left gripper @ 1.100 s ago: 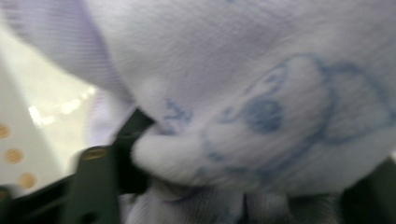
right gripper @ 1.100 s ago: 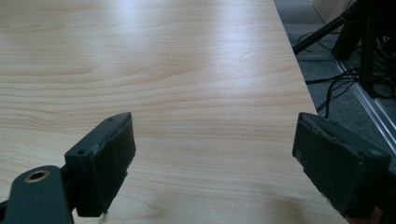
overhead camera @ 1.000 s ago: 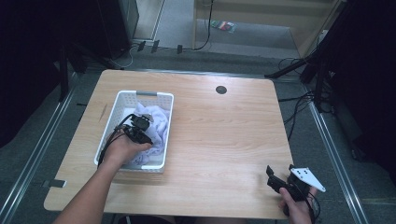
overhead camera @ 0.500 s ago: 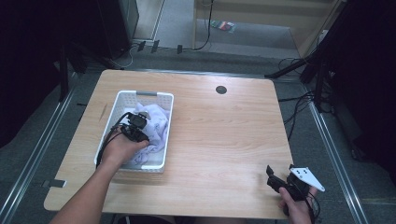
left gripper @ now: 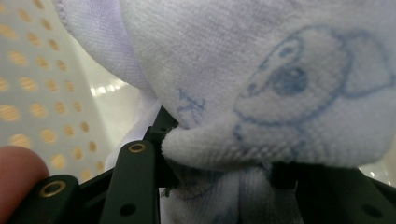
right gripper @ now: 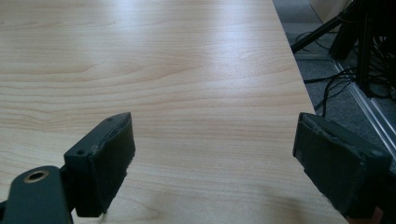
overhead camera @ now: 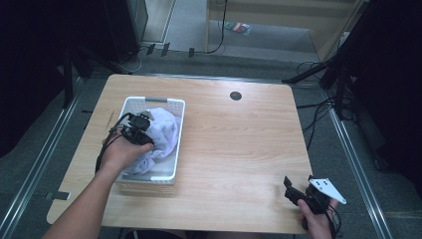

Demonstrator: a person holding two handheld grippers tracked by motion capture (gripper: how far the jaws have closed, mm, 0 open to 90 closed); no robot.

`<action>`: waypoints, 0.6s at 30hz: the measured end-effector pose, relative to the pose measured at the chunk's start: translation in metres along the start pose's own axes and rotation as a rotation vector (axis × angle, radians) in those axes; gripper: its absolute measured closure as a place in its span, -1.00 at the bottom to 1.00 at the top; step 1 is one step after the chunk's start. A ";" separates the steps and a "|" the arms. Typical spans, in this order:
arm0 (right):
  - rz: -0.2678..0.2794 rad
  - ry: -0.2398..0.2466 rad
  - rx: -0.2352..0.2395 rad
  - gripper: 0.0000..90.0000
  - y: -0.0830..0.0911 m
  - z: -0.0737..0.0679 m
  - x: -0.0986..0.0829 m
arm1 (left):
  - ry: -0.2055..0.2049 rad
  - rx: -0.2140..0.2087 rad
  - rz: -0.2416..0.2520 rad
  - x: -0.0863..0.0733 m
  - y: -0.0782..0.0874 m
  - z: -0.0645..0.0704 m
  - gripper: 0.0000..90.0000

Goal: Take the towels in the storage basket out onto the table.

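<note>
1 fold of the white printed cloth (left gripper: 261,93) is now pinched by the left gripper (overhead camera: 141,128), shifted toward 12 o'clock inside the white basket (overhead camera: 154,100), so lifting seems next, while the right gripper (overhead camera: 298,191) is held spread at 5 o'clock.

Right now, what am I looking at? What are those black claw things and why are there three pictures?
A person sits at a wooden table and holds a hand tool in each hand. Each tool is a gripper with two black jaws that pinch. One picture comes from a camera high above the table. The other two come from small cameras riding on the grippers, looking along their jaws. The left gripper is down in a white plastic basket; its own view shows it pinching a white towel printed with a blue cartoon. The right gripper rests at the table's near right corner, jaws wide apart, holding nothing.
</note>
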State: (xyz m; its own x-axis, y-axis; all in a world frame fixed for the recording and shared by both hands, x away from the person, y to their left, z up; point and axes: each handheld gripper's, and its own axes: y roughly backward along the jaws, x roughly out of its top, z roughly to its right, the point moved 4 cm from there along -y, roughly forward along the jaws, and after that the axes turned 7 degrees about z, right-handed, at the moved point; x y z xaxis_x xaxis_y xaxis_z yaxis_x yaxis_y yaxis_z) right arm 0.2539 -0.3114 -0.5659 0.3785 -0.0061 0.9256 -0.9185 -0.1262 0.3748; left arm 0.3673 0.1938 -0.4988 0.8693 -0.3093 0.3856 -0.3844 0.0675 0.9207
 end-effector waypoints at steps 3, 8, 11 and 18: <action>-0.001 -0.001 0.000 -0.71 -0.001 0.000 0.000 | 0.015 -0.005 0.004 0.003 0.006 -0.002 0.23; 0.000 -0.004 0.003 -0.71 -0.001 0.000 0.000 | 0.001 -0.009 0.026 0.012 0.022 -0.004 0.23; -0.001 -0.002 0.005 -0.71 -0.001 0.000 0.000 | 0.003 -0.008 0.028 0.016 0.028 -0.006 0.23; 0.000 -0.006 0.003 -0.71 -0.001 0.000 0.000 | 0.011 -0.002 0.045 0.023 0.043 -0.012 0.22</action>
State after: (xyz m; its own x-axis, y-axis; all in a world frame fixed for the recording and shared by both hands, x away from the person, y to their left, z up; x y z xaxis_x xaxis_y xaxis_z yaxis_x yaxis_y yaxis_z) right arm 0.2545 -0.3116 -0.5659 0.3793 -0.0120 0.9252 -0.9181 -0.1296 0.3747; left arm 0.3746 0.2007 -0.4499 0.8544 -0.2957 0.4273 -0.4227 0.0828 0.9025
